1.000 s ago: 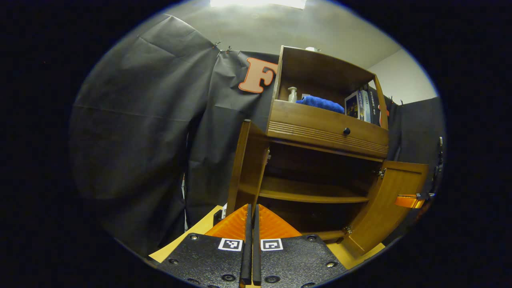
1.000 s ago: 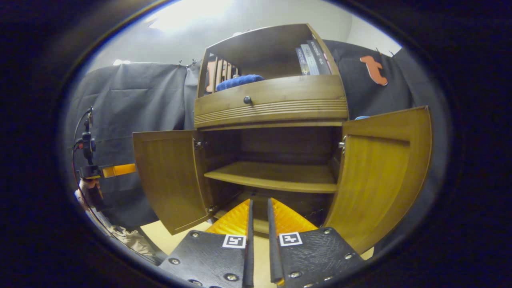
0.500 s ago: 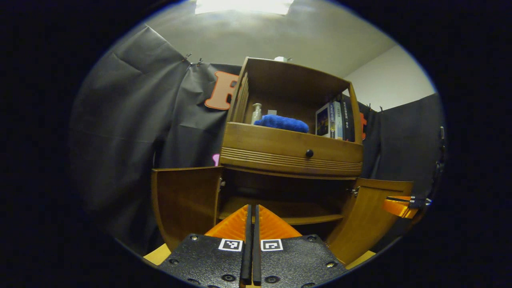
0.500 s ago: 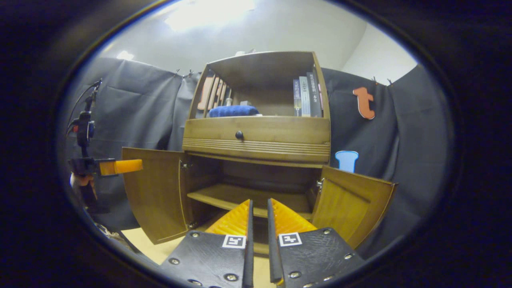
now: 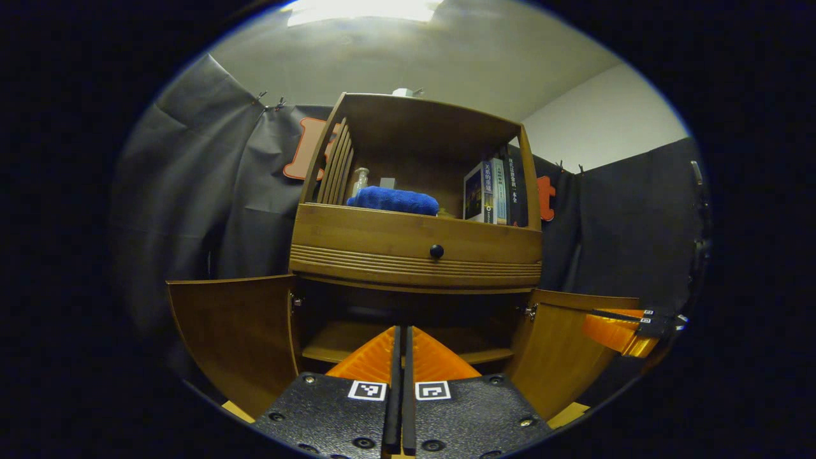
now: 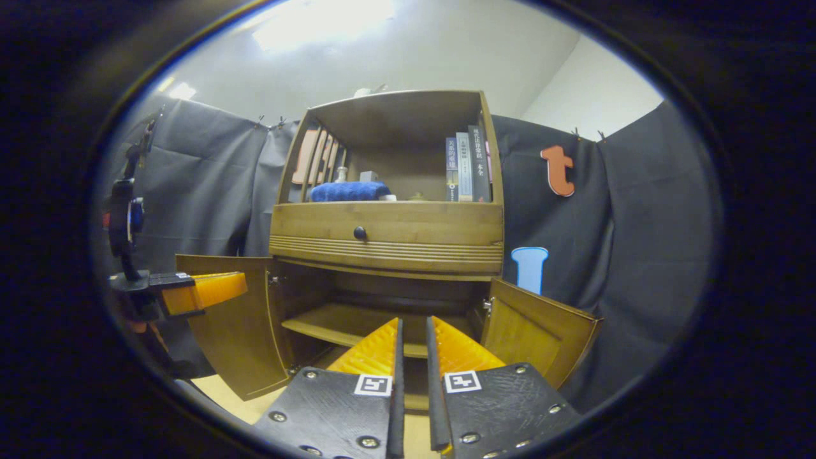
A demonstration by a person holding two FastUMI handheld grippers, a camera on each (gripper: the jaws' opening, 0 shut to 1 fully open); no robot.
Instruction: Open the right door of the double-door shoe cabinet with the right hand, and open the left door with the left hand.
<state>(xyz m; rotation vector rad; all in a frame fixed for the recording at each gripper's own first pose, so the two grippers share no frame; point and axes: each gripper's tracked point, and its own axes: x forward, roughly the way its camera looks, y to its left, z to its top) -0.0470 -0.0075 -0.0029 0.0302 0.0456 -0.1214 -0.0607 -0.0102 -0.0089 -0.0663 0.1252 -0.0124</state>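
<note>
Since both doors of the cabinet (image 6: 386,236) are swung wide, the left door (image 5: 233,335) out to its left and the right door (image 6: 539,331) out to its right, the task is judged done, and both grippers are held back in front of it, apart from the wood. The left gripper (image 5: 400,347) is seen with its fingers pressed together on nothing, and the right gripper (image 6: 412,344) nearly closed, a narrow slit left between its fingers, also empty. Free room is left between the two door edges before the shelf (image 6: 347,322), so either gripper can be drawn straight back without a door being struck.
</note>
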